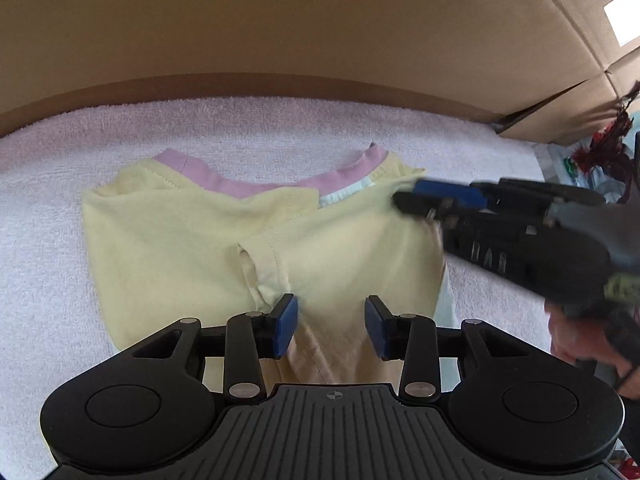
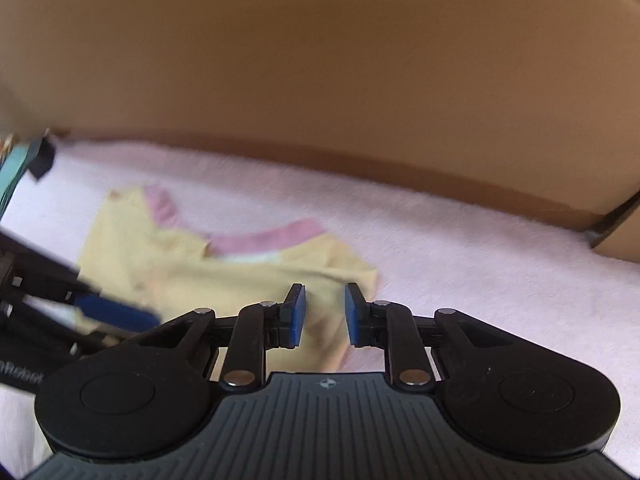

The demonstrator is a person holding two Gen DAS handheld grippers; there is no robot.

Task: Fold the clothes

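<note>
A pale yellow shirt [image 1: 352, 248] with a pink collar [image 1: 248, 186] lies partly folded on a pinkish-white towel [image 1: 60, 240]. My left gripper [image 1: 332, 326] hangs open over the shirt's near part, beside a folded sleeve seam [image 1: 272, 256], its blue pads apart and pressing nothing. My right gripper [image 1: 408, 198] comes in from the right, blurred, with its tips at the shirt's right shoulder. In the right wrist view the right gripper [image 2: 325, 316] stands narrowly open over the right edge of the shirt [image 2: 240, 276]. One blue pad [image 2: 116, 312] of my left gripper shows at the left.
A cardboard wall [image 1: 320, 32] rises right behind the towel [image 2: 480, 260] and curves round to the right. Red and dark clutter [image 1: 600, 152] sits at the far right. A person's hand [image 1: 576, 340] holds the right gripper. Dark and teal items [image 2: 24, 164] lie at the towel's far left.
</note>
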